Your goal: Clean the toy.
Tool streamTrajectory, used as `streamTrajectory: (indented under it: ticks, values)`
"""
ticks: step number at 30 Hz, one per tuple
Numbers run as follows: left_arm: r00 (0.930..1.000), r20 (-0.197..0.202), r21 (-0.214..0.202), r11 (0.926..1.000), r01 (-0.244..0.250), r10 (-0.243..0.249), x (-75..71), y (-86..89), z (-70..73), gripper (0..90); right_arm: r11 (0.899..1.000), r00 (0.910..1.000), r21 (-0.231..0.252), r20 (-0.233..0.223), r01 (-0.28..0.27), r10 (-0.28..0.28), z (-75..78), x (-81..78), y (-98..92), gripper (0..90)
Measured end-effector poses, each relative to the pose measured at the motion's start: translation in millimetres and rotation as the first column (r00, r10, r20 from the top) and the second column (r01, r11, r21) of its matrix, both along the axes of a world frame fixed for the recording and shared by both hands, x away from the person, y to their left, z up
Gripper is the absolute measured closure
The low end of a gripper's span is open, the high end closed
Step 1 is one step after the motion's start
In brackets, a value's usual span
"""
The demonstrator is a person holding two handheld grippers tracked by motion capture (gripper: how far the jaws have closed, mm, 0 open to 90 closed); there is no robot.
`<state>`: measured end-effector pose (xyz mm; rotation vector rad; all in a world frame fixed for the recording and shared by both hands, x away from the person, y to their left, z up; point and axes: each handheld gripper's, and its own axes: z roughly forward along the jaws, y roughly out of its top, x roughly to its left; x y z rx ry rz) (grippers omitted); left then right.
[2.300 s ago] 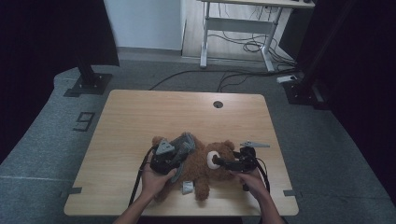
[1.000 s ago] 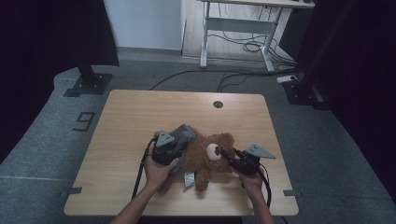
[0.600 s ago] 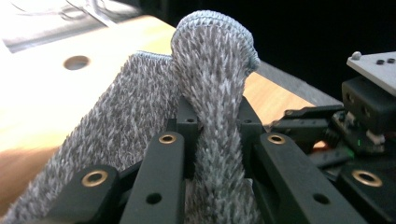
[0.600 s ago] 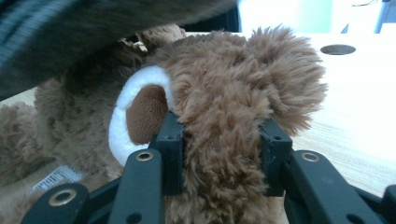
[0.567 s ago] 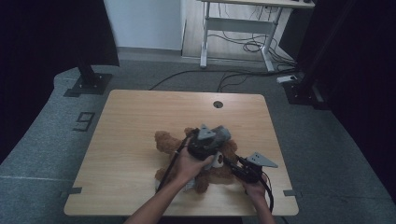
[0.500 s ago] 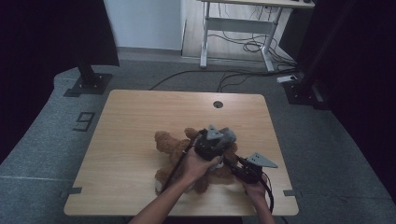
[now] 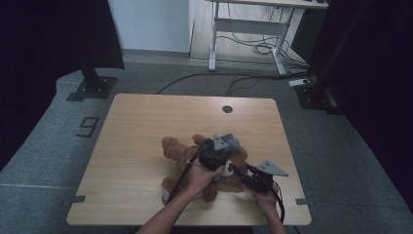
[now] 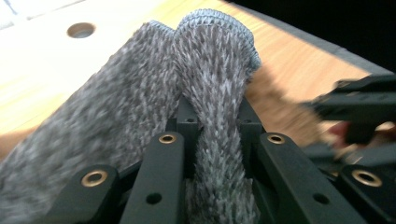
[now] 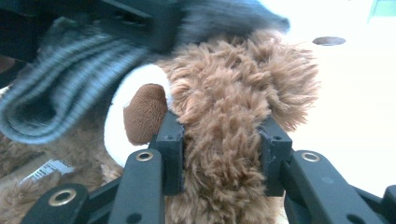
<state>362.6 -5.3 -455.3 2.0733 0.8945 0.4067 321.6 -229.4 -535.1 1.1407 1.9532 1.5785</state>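
Sock: the grey knitted sock (image 8: 205, 93) serves as the one container here; its open cuff (image 9: 42, 107) gapes beside the bear's muzzle, inside too dark to tell.
Teddy bear: the brown teddy bear (image 7: 178, 151) lies near the table's front edge.
Left gripper: the left gripper (image 7: 220, 148) is clenched on a fold of the sock, above the bear's head.
Right gripper: the right gripper (image 7: 246, 176) clamps the bear's furry ear (image 9: 224, 135).
Surface: a light wooden table (image 7: 146, 122) with a round cable hole (image 7: 227, 108).
Room: grey floor, cables and a desk frame (image 7: 248, 29) behind.
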Motion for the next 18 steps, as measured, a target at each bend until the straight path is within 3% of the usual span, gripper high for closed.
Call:
streamTrajectory:
  ticks: [7,11,14,18]
  values:
    - [0.9977,0.041,-0.055,0.9971,-0.052,0.054,-8.9,50.4,7.7,77.5,1.0,1.0,0.01,-0.007,0.002,-0.002,-0.2,-1.7,-0.3,60.9]
    - [0.994,0.044,-0.074,0.9926,-0.097,0.1,-8.8,81.2,10.8,77.5,1.0,1.0,0.013,-0.006,0.002,-0.002,-0.6,-1.7,-0.7,60.9]
    - [0.9872,0.006,-0.098,0.9825,-0.158,0.16,-3.2,110.6,5.3,77.5,1.0,1.0,0.017,-0.008,0.002,-0.002,-0.9,-1.6,-1.1,60.8]
    - [0.9791,-0.012,-0.097,0.9743,-0.203,0.203,-2.3,131.4,0.3,77.5,1.0,1.0,0.021,-0.009,0.001,-0.001,-1.1,-1.3,-1.2,60.8]
